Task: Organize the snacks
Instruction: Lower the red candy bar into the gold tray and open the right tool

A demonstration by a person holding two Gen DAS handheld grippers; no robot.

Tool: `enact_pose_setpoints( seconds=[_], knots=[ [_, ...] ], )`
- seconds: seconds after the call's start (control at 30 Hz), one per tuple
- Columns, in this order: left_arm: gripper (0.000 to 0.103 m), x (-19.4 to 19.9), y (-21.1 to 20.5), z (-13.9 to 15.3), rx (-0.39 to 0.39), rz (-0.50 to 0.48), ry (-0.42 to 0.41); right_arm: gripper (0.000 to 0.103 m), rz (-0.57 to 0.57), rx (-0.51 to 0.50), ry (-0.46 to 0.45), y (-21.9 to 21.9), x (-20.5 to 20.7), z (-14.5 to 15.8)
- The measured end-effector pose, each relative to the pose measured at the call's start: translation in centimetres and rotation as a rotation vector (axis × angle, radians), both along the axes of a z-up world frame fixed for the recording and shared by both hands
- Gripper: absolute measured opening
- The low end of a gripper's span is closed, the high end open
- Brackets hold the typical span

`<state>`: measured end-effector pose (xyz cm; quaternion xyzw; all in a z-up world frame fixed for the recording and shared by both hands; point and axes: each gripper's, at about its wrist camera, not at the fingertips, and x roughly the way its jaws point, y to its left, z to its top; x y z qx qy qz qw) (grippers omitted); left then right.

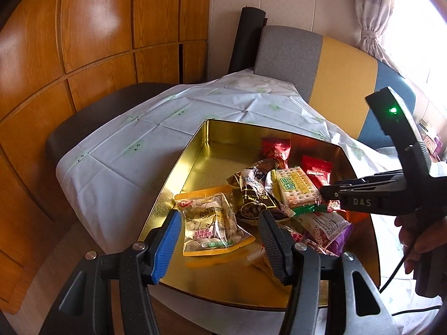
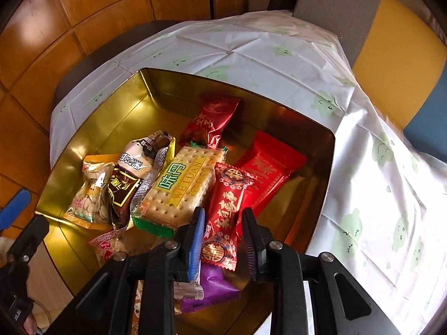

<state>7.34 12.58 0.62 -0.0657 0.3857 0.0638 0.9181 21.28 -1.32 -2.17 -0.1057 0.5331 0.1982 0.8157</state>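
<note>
Left gripper (image 1: 220,240): fingers spread wide, released, holding nothing. They hang over the near end of the gold tin (image 1: 212,150), with the pumpkin seed packet (image 1: 212,220) lying in the tin below the gap; contact cannot be confirmed.

Right gripper (image 2: 222,240): fingers (image 2: 195,240) only slightly apart. The red candy packet (image 2: 226,217) sits between them; whether the pads press on it cannot be told.

Gold tin on the cloth-covered table (image 2: 279,55) holds all the snacks. Left to right from the seed packet:
- one pumpkin seed packet
- two brown-and-gold wrapped snacks (image 2: 134,173)
- one Weidan cracker packet (image 2: 181,187)
- three red packets in all, the other two (image 2: 215,117) (image 2: 268,167) towards the far wall
- one purple packet (image 2: 215,287) at the near edge

The tin's far-left part is bare.
</note>
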Motion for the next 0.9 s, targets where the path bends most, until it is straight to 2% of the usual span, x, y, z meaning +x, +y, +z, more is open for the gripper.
enact_pose_setpoints(
  seconds=[0.13,0.33,0.73,0.9],
  knots=[
    [0.058,0.0,-0.1,0.0,0.005,-0.004,0.0,0.028,0.02,0.014,-0.021,-0.3,-1.0,0.3],
    [0.058,-0.4,-0.8,0.1,0.012,-0.014,-0.004,0.028,0.045,-0.015,-0.052,0.1,-1.9,0.2],
    [0.058,-1.0,-2.1,0.9,0.027,-0.036,-0.036,0.028,-0.016,0.086,-0.132,-1.7,-5.0,2.4],
    [0.058,-1.6,-3.0,1.4,0.043,-0.047,-0.064,0.039,-0.084,0.107,-0.192,-3.2,-7.4,3.1]
  ],
)
